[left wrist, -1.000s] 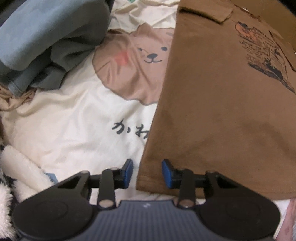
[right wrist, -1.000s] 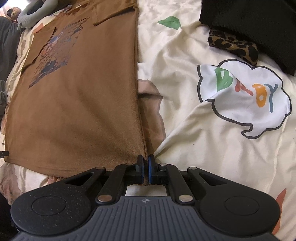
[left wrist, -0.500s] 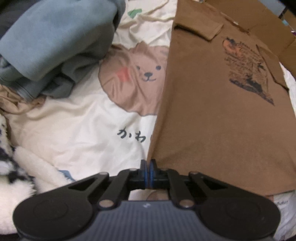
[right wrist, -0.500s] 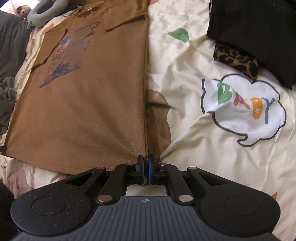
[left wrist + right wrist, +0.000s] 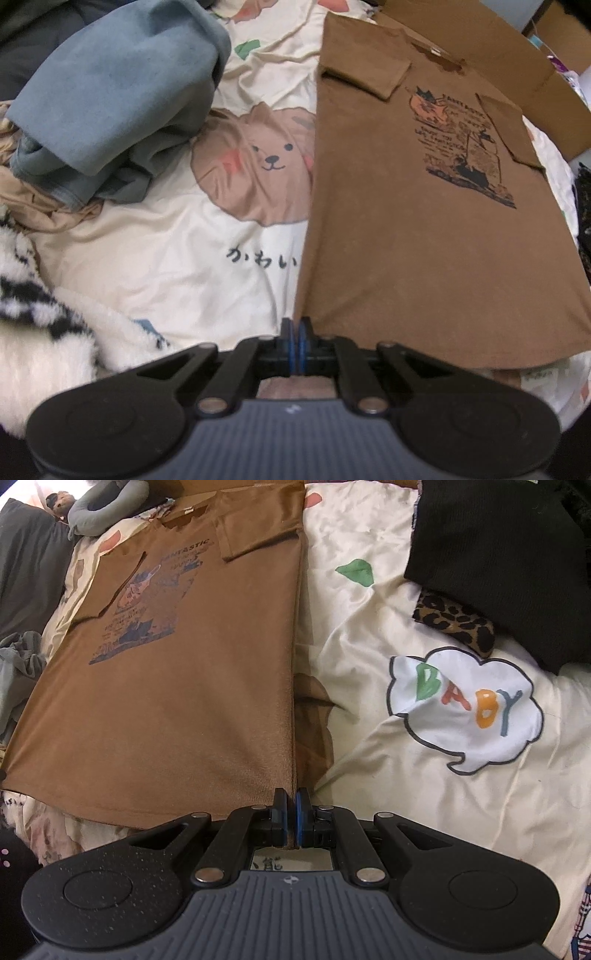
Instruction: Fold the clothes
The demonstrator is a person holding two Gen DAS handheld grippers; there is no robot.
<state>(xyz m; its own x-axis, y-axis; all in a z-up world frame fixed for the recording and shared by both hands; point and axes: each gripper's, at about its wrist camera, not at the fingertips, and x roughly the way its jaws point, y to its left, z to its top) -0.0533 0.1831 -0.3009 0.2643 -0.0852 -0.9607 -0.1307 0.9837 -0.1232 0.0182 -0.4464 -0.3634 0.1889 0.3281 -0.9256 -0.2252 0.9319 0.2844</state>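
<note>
Now both sets of fingers are clamped on the hem of the brown t-shirt (image 5: 424,240): left gripper (image 5: 295,341) pinches the near left hem corner, right gripper (image 5: 291,818) pinches the near right one, blue pads pressed together with fabric between. Shirt lies print-up on the bed, over the cartoon duvet (image 5: 166,258), sleeves folded inward, hem edge lifted off the bedding at both corners, collar end far from the grippers. Step looks like carrying the hem up toward the collar for the crosswise fold. Risks: thin pinch right at the corners, so fabric could slip out of one grip mid-lift; uneven travel between the hands would skew the fold; dragging could undo the tucked sleeves. Blue-grey garment pile (image 5: 110,99) sits beside on the left, black garment (image 5: 498,561) on the right, both clear of the shirt.
</note>
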